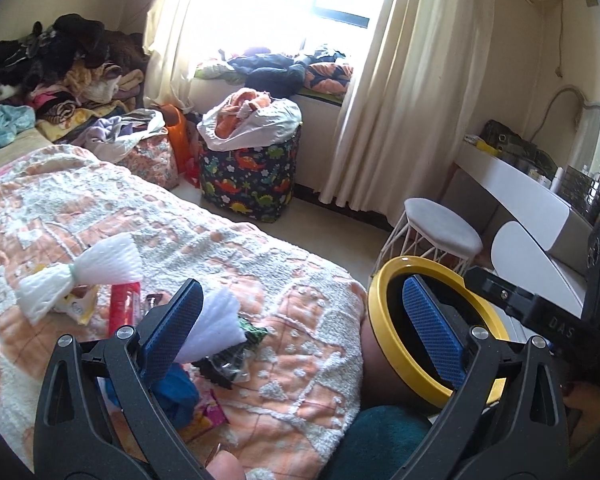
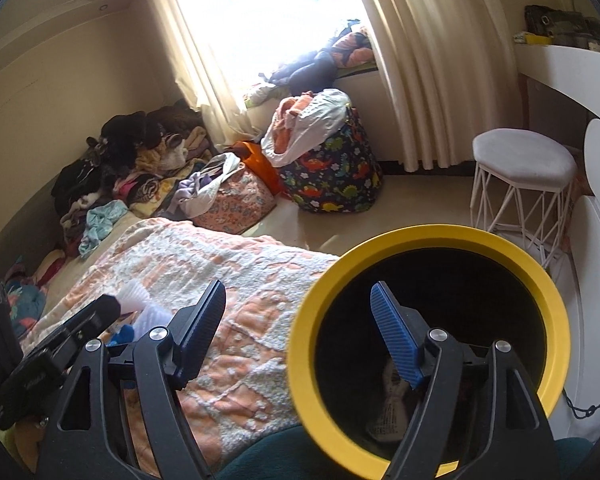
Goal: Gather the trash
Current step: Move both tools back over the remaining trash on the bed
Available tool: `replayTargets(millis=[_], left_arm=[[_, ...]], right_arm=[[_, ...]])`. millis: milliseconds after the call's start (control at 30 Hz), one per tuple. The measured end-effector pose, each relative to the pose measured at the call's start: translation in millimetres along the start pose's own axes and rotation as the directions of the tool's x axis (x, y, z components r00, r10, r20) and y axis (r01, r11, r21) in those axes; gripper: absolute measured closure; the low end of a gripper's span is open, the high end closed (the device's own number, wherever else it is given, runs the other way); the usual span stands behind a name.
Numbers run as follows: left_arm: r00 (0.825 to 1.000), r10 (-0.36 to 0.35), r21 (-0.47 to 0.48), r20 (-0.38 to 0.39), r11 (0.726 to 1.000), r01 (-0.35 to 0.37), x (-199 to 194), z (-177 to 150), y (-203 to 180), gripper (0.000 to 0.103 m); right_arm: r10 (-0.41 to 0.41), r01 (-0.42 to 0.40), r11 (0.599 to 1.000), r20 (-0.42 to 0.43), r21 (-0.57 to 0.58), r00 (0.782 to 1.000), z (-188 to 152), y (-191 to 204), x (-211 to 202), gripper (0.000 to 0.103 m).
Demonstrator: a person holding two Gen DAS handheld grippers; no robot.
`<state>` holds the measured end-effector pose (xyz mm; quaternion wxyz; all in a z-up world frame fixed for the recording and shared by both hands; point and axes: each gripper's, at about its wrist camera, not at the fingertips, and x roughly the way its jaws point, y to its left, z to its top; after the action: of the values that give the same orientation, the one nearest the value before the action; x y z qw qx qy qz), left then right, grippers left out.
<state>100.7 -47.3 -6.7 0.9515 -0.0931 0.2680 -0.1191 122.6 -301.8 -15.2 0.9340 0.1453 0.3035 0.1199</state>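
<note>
A yellow-rimmed black bin (image 1: 384, 316) (image 2: 452, 240) stands beside the bed, with a crumpled wrapper (image 2: 388, 404) at its bottom. Trash lies on the bedspread: a white foam net (image 1: 80, 276), a second foam net (image 1: 220, 324), a red tube (image 1: 124, 304), a dark foil wrapper (image 1: 236, 356), a blue wrapper (image 1: 180, 392), a pink packet (image 1: 210, 412). My left gripper (image 1: 308, 328) is open and empty above the trash, its right finger over the bin. My right gripper (image 2: 300, 320) is open and empty, straddling the bin's near rim.
A peach and white bedspread (image 1: 100, 208) covers the bed. Clothes (image 1: 52, 68) are piled at its far end. A dinosaur-print bag (image 1: 252, 172), a floral bag (image 1: 156, 156), a white stool (image 2: 524, 184) and a white dresser (image 1: 516, 196) stand around the floor.
</note>
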Motion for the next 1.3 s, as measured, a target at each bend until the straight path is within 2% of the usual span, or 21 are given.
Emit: replayTargets(millis=[700,1033,1300], left_arm=[[0.993,0.107,-0.105,0.051,0.989,-0.102,-24.6,8.5,58.0,0.011],[0.985,0.161,-0.166,0.065,0.975,-0.149,-33.2,9.7,94.0,0.011],[0.977,0.204,-0.226,0.065,0.956,-0.185,-39.5,7.2,125.0,0.011]], right_arm=[[0.132,-0.141,0.979,-0.069,-0.149,0.989,-25.4,79.3,3.5,0.026],[0.186,-0.209,0.952,-0.120,-0.224,0.975,-37.8,121.9,9.5,0.026],[0.198,-0.239,0.932,-0.169,-0.274,0.966,-48.4,148.0,21.7,0.025]])
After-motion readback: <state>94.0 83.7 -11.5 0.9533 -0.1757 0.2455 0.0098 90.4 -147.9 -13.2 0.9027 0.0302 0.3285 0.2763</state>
